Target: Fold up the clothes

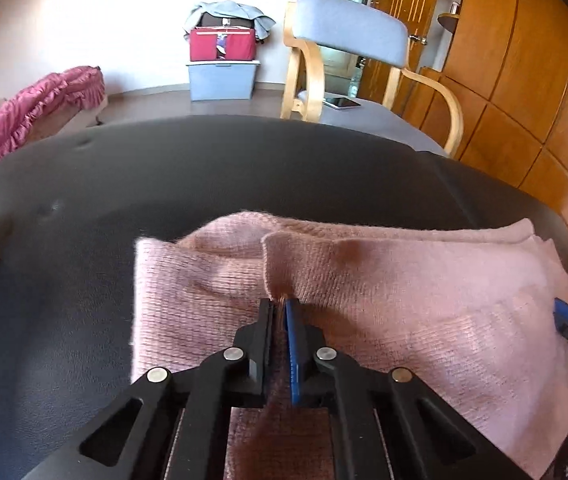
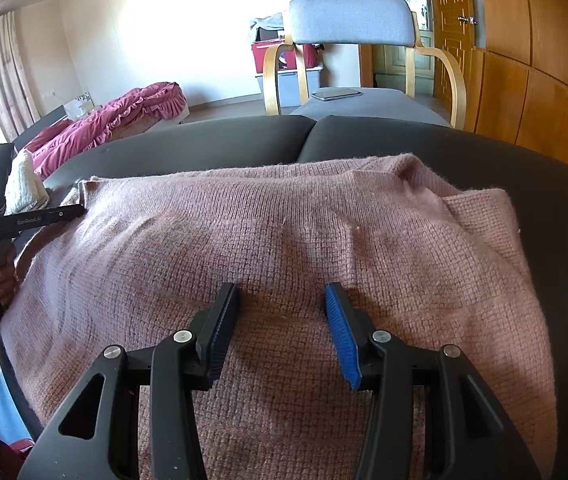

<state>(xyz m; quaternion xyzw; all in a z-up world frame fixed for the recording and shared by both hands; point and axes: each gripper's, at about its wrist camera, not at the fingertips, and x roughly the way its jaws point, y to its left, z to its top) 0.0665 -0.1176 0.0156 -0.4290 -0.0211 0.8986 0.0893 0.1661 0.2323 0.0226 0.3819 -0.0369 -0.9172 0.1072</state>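
The left gripper (image 1: 282, 306) pinches the pink knitted sweater (image 1: 383, 300); at three o'clock, the right gripper (image 2: 282, 300) hovers half-open above it.

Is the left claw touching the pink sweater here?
Touching. The left wrist view shows the left claw shut on a raised fold of the pink sweater, the knit pinched between its pads.

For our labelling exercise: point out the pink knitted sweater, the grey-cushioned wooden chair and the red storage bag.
pink knitted sweater (image 2: 284, 232), right wrist view, middle.
grey-cushioned wooden chair (image 1: 351, 28), left wrist view, backrest.
red storage bag (image 1: 204, 46), left wrist view, front.
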